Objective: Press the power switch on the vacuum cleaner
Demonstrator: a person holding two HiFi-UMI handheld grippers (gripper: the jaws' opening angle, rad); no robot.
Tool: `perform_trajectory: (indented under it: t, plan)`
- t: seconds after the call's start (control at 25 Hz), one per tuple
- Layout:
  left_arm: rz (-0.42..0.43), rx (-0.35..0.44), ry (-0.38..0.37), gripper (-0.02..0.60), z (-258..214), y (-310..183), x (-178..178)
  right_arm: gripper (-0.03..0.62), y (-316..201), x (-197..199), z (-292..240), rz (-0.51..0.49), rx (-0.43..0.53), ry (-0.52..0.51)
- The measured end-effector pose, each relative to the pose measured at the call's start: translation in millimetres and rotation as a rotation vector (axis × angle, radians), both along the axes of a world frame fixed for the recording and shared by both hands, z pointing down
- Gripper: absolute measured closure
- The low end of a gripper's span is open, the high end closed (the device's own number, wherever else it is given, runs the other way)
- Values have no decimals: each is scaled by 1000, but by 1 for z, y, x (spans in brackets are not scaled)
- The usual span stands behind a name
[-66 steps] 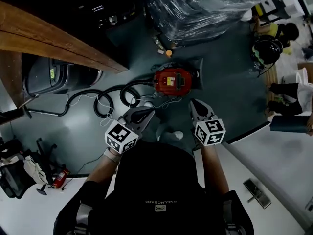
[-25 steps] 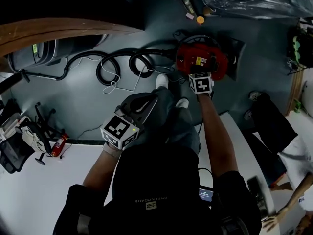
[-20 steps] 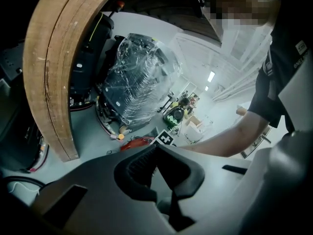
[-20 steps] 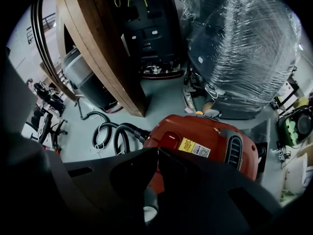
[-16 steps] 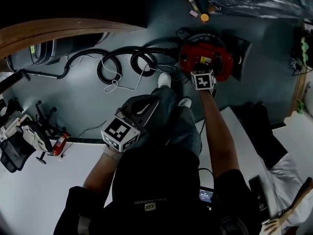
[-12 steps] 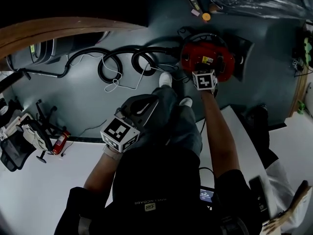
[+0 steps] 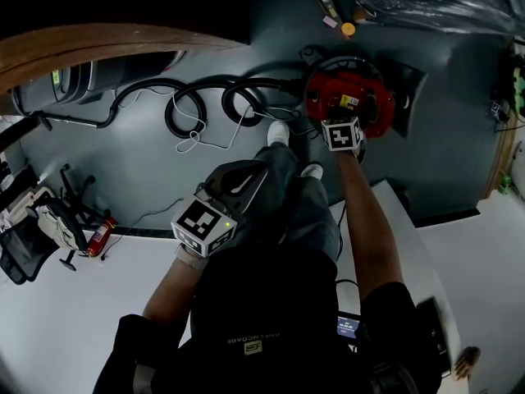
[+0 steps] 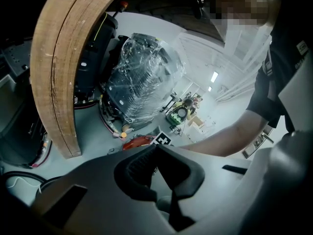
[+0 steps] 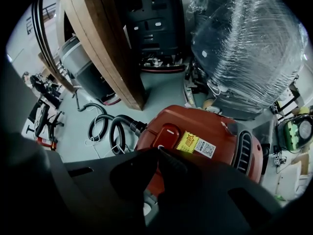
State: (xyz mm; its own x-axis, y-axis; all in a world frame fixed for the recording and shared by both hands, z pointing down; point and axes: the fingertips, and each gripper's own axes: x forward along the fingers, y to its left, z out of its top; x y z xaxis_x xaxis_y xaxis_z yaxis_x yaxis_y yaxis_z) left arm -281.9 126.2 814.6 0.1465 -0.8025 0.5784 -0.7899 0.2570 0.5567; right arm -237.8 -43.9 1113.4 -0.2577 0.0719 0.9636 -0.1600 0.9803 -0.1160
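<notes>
The red vacuum cleaner [image 7: 353,98] sits on the grey floor, its black hose [image 7: 205,105] coiled to its left. In the right gripper view its body [image 9: 215,131] fills the middle, with an oblong red switch [image 9: 166,132] beside a yellow label [image 9: 188,142]. My right gripper [image 9: 159,152] is shut, and its tip rests at the near end of that switch. In the head view it [image 7: 340,116] reaches down onto the vacuum's top. My left gripper [image 7: 244,180] is shut on nothing and held back near my knee, well short of the vacuum [image 8: 137,142].
A curved wooden tabletop [image 7: 98,46] overhangs the floor at the left. A plastic-wrapped machine [image 9: 249,43] stands behind the vacuum. A thin white cord [image 7: 197,142] lies by the hose. A small fire extinguisher [image 7: 97,238] and black gear lie at the far left.
The person has stepped up to the vacuum and my right gripper has dropped onto its top. Over the last second it barely moved. Someone at the right edge has left the view.
</notes>
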Motion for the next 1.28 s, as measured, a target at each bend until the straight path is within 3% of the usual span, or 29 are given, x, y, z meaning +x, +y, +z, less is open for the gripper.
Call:
perform_trajectory:
  t: [0.28,0.76,0.96,1.28]
  plan:
    - [1,4,-2,566,-11,0,3,566,-3,4,-17,3,-15,7]
    - [74,71,-28,566,-64,-31,1,566,-27,5,-130,68,-11,-81]
    - [131,101,-38,566,-86,-54,5,566,-36,3,-193,134,-31,-178]
    - [282,135,-59,566,-125,-83,30,566,-46,39,-299,257,3,-307]
